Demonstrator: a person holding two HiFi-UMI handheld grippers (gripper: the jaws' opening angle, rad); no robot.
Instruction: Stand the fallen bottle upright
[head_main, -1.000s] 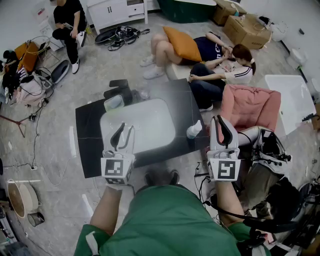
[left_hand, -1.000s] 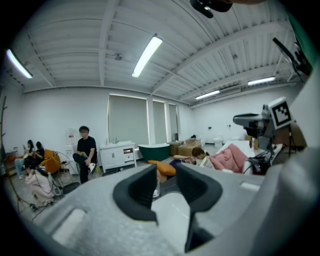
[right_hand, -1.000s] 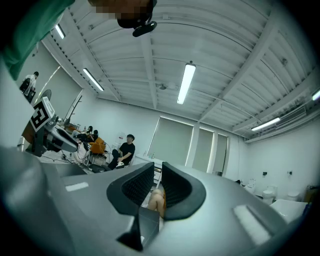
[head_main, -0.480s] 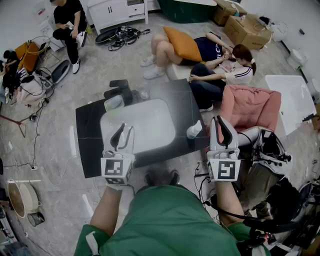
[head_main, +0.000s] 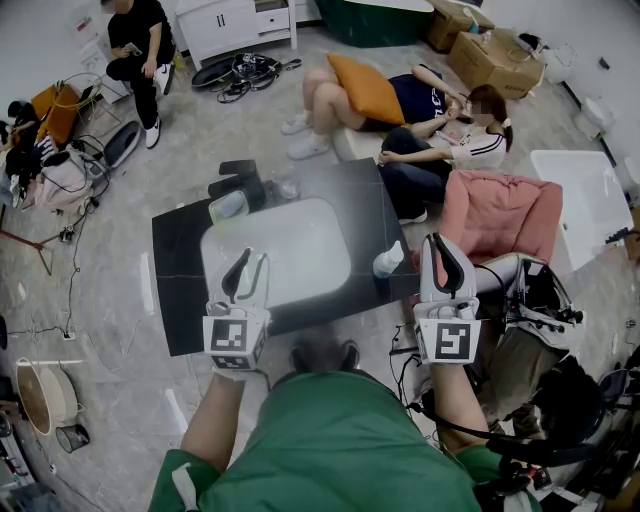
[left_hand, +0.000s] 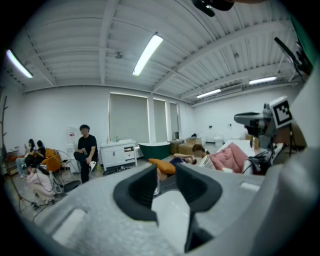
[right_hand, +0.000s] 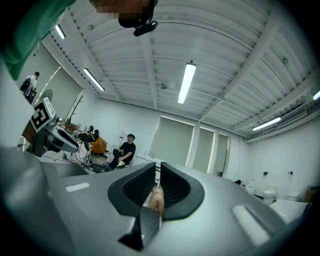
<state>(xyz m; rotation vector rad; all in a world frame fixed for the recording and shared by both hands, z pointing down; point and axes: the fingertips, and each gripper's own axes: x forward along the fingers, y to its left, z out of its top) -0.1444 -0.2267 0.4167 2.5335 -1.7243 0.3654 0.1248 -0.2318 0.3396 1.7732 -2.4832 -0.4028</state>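
A small white bottle (head_main: 388, 261) rests at the right edge of the black table (head_main: 175, 300), its cap end towards the far right; from here I cannot tell whether it lies flat. In the head view my left gripper (head_main: 248, 268) hovers over the near edge of the white basin (head_main: 300, 250), open and empty. My right gripper (head_main: 441, 256) is just right of the table and of the bottle, apart from it. The left gripper view shows its jaws (left_hand: 166, 172) apart with nothing between. The right gripper (right_hand: 158, 172) shows only a narrow gap, and it holds nothing.
A clear bottle (head_main: 288, 186) stands at the table's far edge, next to a dark object (head_main: 238, 183) and a small container (head_main: 228, 206). People sit and lie on the floor beyond the table. A pink-draped seat (head_main: 500, 215) and equipment (head_main: 540, 300) crowd the right.
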